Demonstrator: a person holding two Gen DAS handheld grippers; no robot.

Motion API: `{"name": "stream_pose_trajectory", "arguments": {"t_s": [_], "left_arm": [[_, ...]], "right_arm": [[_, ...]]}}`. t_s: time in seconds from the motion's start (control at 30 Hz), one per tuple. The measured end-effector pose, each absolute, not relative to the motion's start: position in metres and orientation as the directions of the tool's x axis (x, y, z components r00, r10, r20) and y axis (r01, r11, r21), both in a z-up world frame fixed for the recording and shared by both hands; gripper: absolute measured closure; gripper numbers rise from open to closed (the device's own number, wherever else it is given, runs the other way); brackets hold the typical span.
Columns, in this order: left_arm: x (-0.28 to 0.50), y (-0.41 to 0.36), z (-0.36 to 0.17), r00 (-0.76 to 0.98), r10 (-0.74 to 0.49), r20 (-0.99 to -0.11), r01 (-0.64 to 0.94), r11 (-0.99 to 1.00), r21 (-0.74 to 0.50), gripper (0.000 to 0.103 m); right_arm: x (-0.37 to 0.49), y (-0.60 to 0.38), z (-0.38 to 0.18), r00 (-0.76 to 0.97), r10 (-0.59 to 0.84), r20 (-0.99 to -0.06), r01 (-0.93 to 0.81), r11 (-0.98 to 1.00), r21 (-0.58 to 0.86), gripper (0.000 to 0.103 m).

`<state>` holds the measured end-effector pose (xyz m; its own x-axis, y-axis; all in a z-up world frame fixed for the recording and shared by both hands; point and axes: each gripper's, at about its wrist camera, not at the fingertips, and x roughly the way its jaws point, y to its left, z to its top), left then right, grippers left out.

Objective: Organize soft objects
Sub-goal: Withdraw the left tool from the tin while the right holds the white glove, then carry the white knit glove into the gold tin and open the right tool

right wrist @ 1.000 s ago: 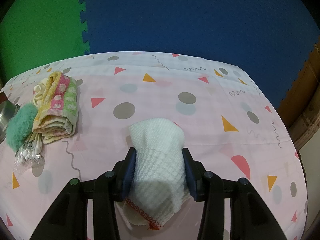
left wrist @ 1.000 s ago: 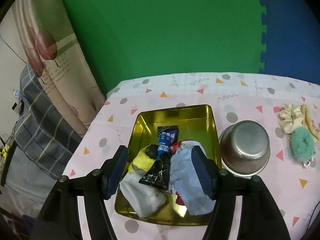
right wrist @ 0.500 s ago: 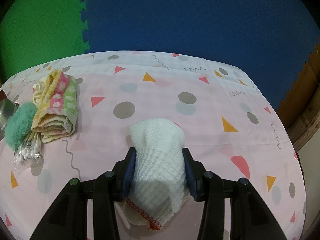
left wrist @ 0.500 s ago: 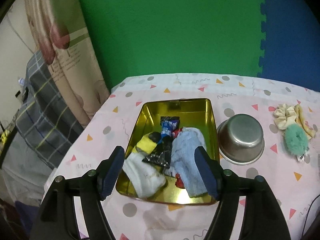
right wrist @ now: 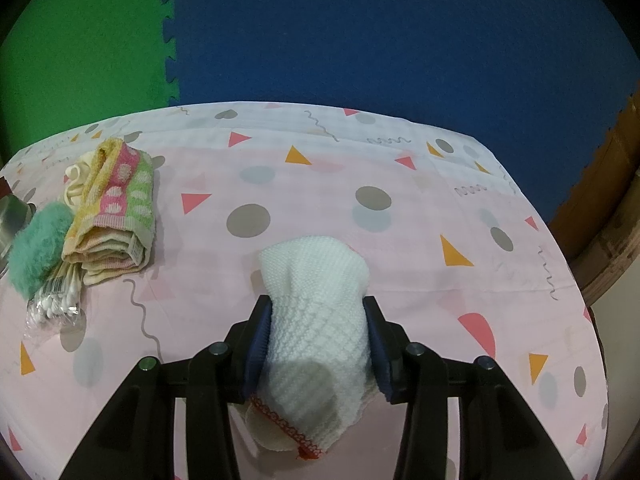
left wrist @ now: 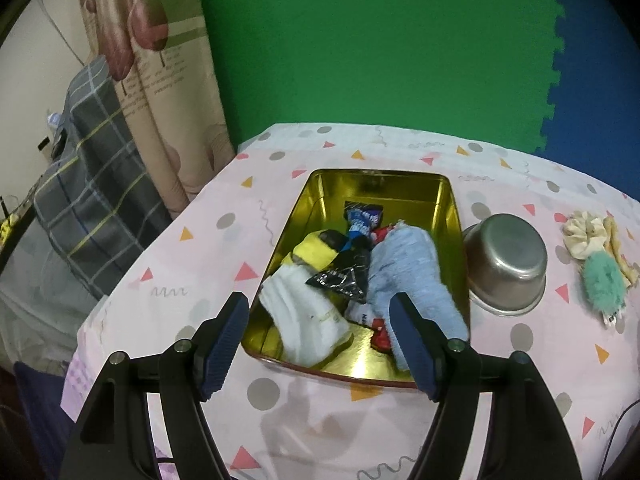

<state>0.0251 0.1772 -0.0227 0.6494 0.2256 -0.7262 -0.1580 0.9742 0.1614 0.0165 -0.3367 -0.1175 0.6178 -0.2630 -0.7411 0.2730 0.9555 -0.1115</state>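
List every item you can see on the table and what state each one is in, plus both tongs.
Gold tin: lidless, holding socks and wrappers.
Steel bowl: upside down beside the tin.
Striped towel: folded.
White knit cloth: bunched between the right tongs.
Left tongs: open, empty, above the tin.
Right tongs: closing on the cloth.

— Any room by the gold tin (left wrist: pixel 450 216)?

— Its far half is bare inside; socks and wrappers fill the near half. The steel bowl (left wrist: pixel 506 258) sits tight against its right wall, blocking that side.

— And left of the tin?

— Open tablecloth (left wrist: pixel 208 248) out to the table's edge, then a curtain.
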Motion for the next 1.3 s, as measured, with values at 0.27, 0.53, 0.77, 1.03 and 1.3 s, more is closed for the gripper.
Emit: {"name": "stream_pose_trajectory", "arguments": {"t_s": [0.27,0.53,0.77,1.03,1.3], "left_arm": [[0.024,0.189,-0.024,0.645,0.233,-0.728,-0.185,0.972,0.146,0.029],[0.023,0.193,-0.026,0.641,0.234,-0.731,-0.193,0.971,0.141,0.027],[0.023,0.197,-0.026,0.638,0.229,-0.735,-0.196,0.972,0.133,0.026],[0.023,0.198,-0.027,0.636,0.228,-0.737,-0.197,0.972,0.131,0.025],[0.022,0.203,-0.026,0.635,0.227,-0.738,-0.205,0.971,0.122,0.024]], "right_arm": [[0.014,-0.334,-0.112,0.616,-0.257,-0.744,0.293,0.952,-0.086,0.061],[0.013,-0.311,-0.087,0.667,-0.221,-0.711,0.246,0.967,-0.07,0.061],[0.017,-0.275,-0.055,0.73,-0.147,-0.668,0.164,0.986,-0.037,0.061],[0.022,-0.216,-0.029,0.769,-0.03,-0.639,0.026,1.0,-0.016,0.061],[0.03,-0.147,-0.013,0.771,0.112,-0.627,-0.139,0.99,0.006,0.061]]}}
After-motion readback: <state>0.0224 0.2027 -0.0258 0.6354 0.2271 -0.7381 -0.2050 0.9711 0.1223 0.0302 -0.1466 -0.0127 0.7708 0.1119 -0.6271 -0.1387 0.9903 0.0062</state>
